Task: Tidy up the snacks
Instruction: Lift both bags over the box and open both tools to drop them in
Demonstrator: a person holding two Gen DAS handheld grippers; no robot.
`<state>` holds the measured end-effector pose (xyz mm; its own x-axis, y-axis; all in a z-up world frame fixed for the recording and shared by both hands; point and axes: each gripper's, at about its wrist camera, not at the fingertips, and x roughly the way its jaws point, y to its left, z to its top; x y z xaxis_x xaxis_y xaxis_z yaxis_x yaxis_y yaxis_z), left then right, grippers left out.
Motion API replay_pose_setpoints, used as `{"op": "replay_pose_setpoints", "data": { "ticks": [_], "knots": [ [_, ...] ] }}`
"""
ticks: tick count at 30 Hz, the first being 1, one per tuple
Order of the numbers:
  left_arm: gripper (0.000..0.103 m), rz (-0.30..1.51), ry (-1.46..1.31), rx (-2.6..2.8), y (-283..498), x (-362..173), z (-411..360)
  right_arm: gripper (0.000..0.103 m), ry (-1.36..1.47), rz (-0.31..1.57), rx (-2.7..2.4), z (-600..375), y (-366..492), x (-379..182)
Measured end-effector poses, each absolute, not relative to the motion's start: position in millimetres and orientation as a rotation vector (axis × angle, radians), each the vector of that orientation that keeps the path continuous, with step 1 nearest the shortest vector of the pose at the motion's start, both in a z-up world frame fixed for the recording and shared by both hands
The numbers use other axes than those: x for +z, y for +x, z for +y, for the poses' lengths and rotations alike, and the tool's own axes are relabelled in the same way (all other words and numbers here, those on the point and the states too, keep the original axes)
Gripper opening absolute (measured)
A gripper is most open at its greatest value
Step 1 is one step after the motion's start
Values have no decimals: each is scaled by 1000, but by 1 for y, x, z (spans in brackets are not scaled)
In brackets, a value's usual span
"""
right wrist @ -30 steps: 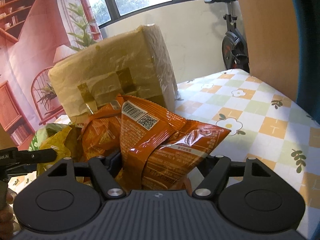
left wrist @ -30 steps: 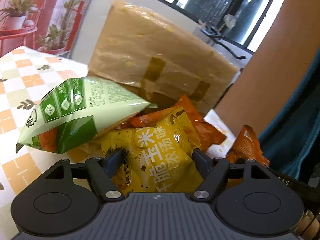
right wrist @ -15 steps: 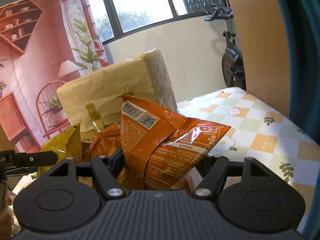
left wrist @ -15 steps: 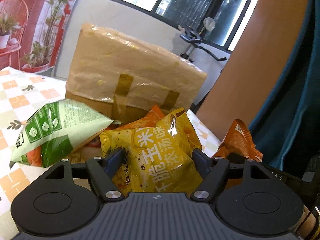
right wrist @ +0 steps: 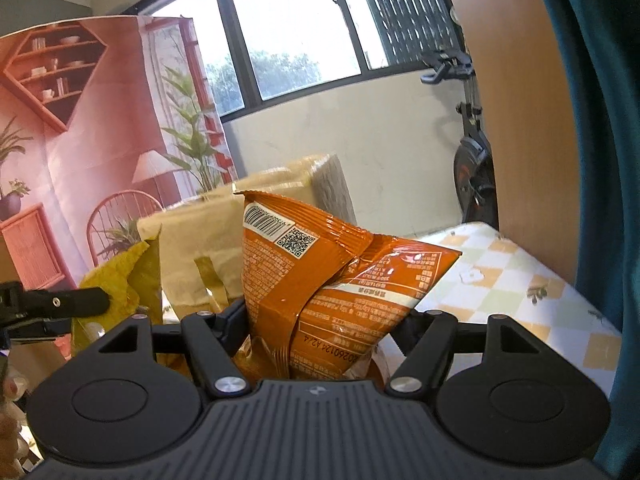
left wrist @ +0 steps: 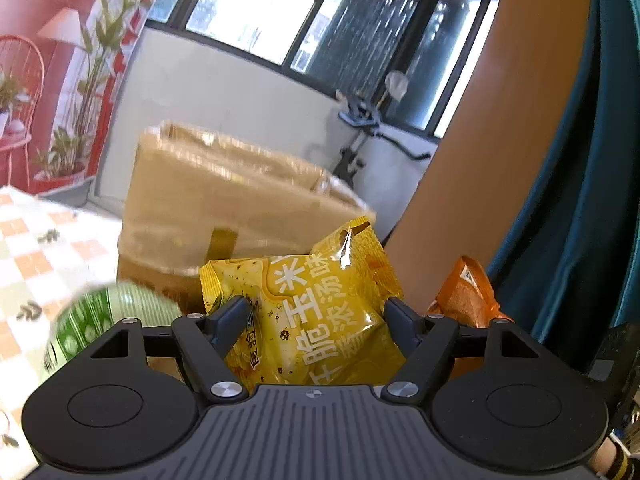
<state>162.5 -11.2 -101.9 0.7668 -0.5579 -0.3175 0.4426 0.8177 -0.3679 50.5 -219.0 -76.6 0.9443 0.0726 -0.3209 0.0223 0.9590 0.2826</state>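
My left gripper [left wrist: 316, 314] is shut on a yellow snack bag [left wrist: 308, 304] with white lettering, held up off the table. My right gripper [right wrist: 320, 320] is shut on an orange snack bag [right wrist: 320, 276] with a barcode and QR code, also lifted. Both held bags show in each wrist view: the orange bag [left wrist: 466, 294] sits right of the left gripper, the yellow bag [right wrist: 120, 280] left of the right gripper. A green snack bag [left wrist: 104, 316], blurred, lies low on the table at the left. Behind them stands a taped cardboard box [left wrist: 224, 208].
The table wears a checked floral cloth [right wrist: 520, 280] [left wrist: 36, 264]. An orange panel [left wrist: 460, 152] and a teal curtain [left wrist: 580, 200] rise on the right. A printed room backdrop [right wrist: 80, 140] and a window wall stand behind; an exercise bike [right wrist: 472, 148] sits past the table.
Both grippers have risen with their bags; the box and table have dropped lower in view. The green bag stayed down and slid toward the left view's lower edge.
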Motion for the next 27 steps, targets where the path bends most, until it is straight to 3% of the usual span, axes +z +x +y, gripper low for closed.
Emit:
{"op": "replay_pose_setpoints", "data": {
  "ticks": [27],
  "knots": [
    [76,230,-257,-417,240,-29,26,71,187,149,143,-195,159,-3]
  ]
}}
